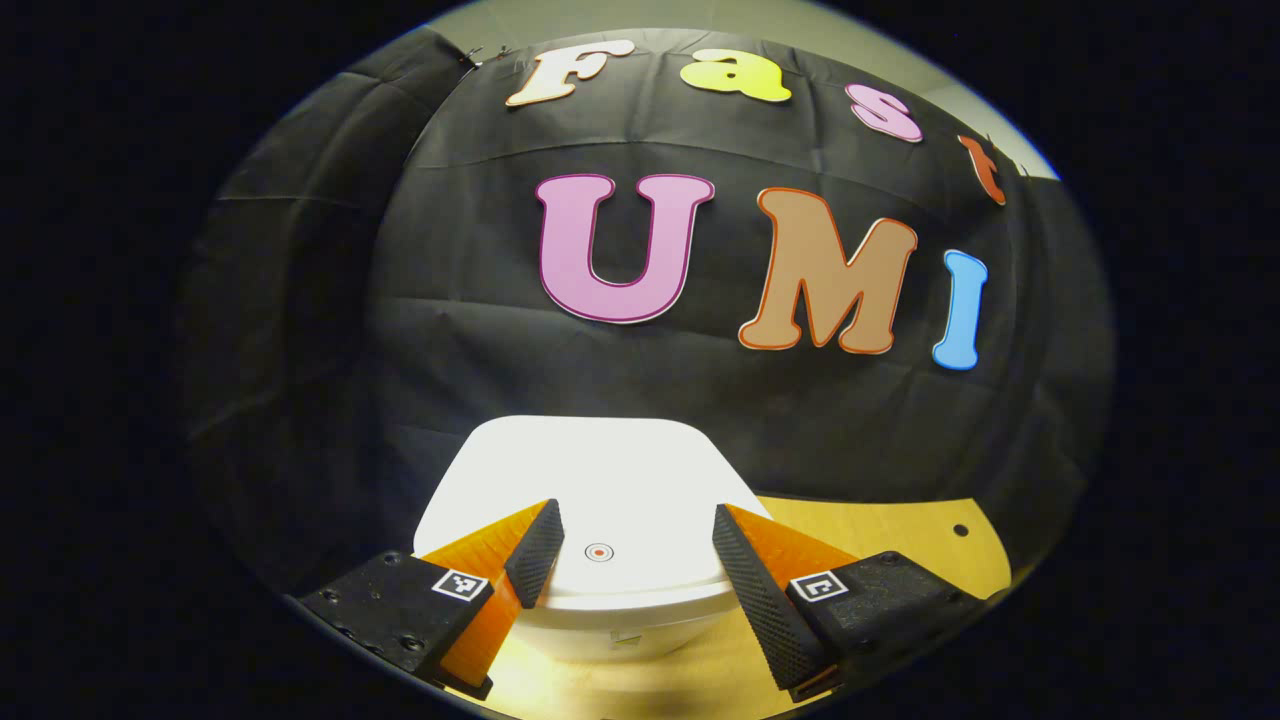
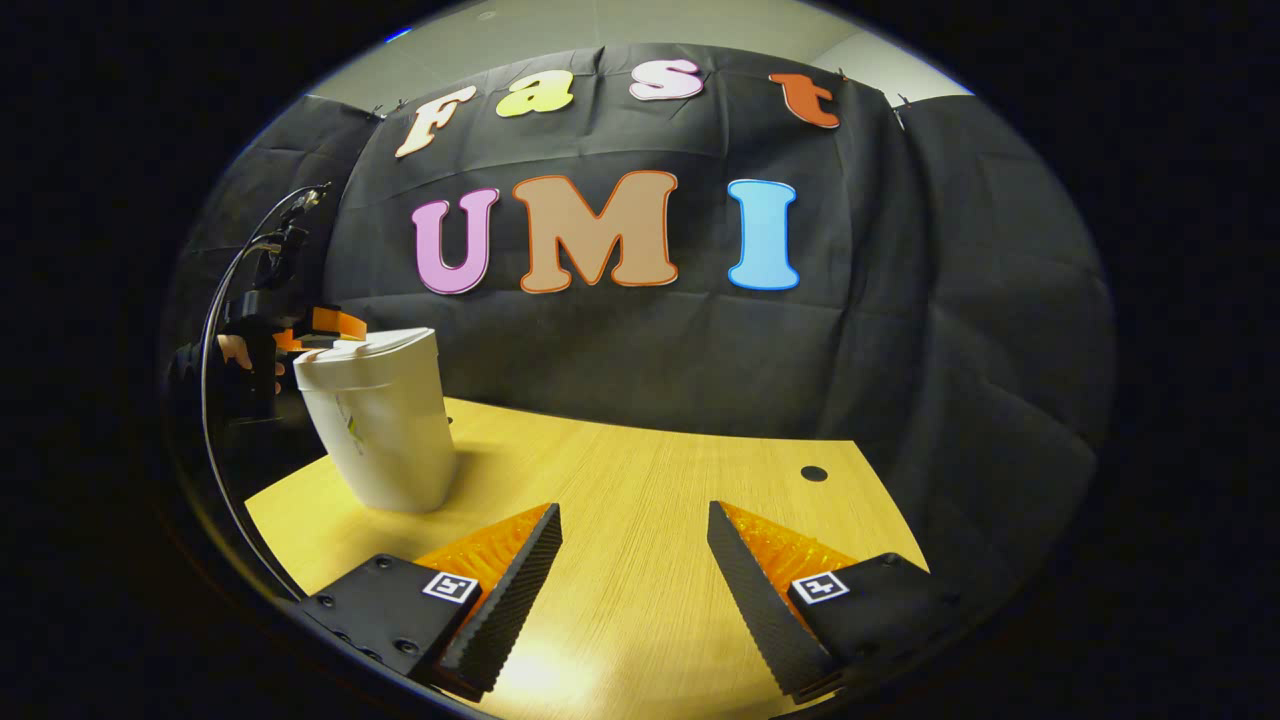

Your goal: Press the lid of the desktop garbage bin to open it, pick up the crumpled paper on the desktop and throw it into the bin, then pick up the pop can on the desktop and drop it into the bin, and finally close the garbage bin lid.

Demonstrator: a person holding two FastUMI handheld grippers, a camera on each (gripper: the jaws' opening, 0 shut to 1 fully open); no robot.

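Observation:
A white desktop garbage bin (image 1: 610, 500) stands right under my left gripper (image 1: 637, 520), its lid down and flat, with a small round mark near the lid's front edge. The left gripper is open, one finger over each side of the lid, just above it. In the right gripper view the same bin (image 2: 385, 430) stands at the left of the wooden desk (image 2: 650, 480), and the left gripper (image 2: 320, 328) hovers over its lid, held by a hand (image 2: 245, 358). My right gripper (image 2: 633, 520) is open above bare desk, nothing between its fingers.
The desk has a small round hole (image 2: 813, 473) near its far right edge. The black cloth wall runs close behind the bin and desk. A cable (image 2: 225, 300) loops down from the left gripper at the desk's left edge.

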